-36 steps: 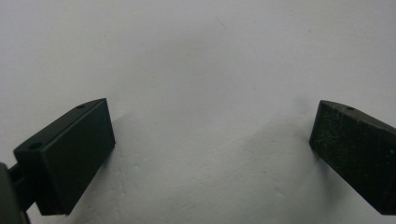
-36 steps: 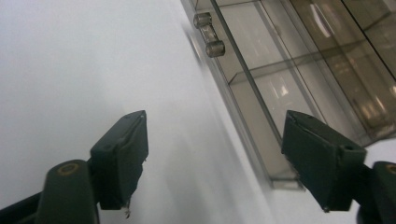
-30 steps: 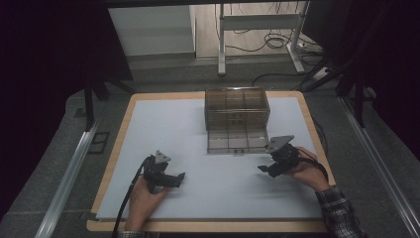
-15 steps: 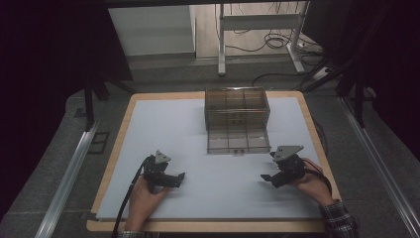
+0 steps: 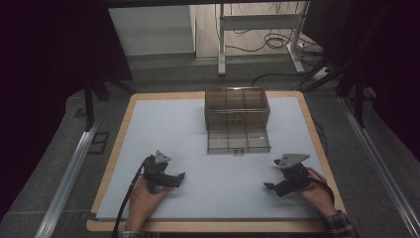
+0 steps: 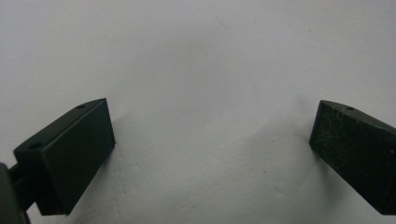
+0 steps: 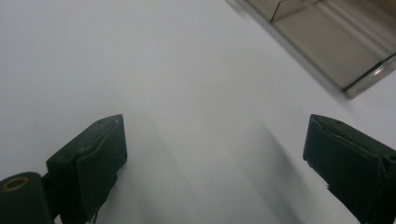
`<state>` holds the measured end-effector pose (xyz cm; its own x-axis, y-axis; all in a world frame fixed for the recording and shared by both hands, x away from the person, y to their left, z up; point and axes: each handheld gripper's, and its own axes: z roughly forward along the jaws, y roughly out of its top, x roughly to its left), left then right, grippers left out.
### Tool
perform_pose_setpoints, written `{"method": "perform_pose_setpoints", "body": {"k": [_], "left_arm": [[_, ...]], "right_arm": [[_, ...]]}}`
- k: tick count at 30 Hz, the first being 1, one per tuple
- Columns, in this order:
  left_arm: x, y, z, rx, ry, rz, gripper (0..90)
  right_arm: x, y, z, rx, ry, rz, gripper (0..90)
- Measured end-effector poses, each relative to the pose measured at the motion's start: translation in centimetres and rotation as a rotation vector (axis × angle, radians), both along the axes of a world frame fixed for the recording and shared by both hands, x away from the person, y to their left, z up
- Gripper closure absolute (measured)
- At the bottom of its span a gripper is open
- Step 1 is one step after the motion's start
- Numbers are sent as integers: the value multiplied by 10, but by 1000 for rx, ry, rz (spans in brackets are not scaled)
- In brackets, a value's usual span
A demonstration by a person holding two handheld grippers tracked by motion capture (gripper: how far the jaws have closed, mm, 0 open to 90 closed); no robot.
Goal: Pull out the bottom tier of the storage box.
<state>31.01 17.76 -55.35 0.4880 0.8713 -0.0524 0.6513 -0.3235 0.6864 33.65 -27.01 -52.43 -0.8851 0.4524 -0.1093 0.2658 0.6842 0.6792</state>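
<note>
Two tongs rest released on the tabletop, near side, with the compartment box beyond them.

Both the left tongs [image 5: 181,175] and the right tongs [image 5: 268,186] stand spread with nothing between the jaws; the right pair has just been opening wider. Each hand lies low on the pale tabletop [image 5: 163,129], seemingly a waiting pose. The smoky clear plastic compartment box [image 5: 237,119] sits at the far middle, its front flap down towards the tongs, well apart from the left pair and nearer the right, likely so either can reach in.
</note>
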Motion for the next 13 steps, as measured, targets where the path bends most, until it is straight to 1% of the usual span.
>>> {"method": "perform_pose_setpoints", "body": {"k": [2, 4, 5, 6, 8, 13], "left_arm": [[0, 0, 0, 0, 0, 0, 0], [0, 0, 0, 1, 0, -1, 0], [0, 0, 0, 1, 0, 0, 0], [0, 0, 0, 0, 0, 0, 0], [0, 0, 0, -1, 0, 0, 0], [0, 0, 0, -2, 0, 1, 0]], "right_arm": [[-2, -1, -3, 4, 6, -7, 54], [-4, -3, -5, 23, 15, -13, 52], [-4, -5, -6, 39, 28, -26, 49], [-4, -5, -6, 39, 28, -26, 49], [-2, -6, -7, 45, 51, -32, 44], [-2, -6, -8, 44, 53, -31, 41]]}}
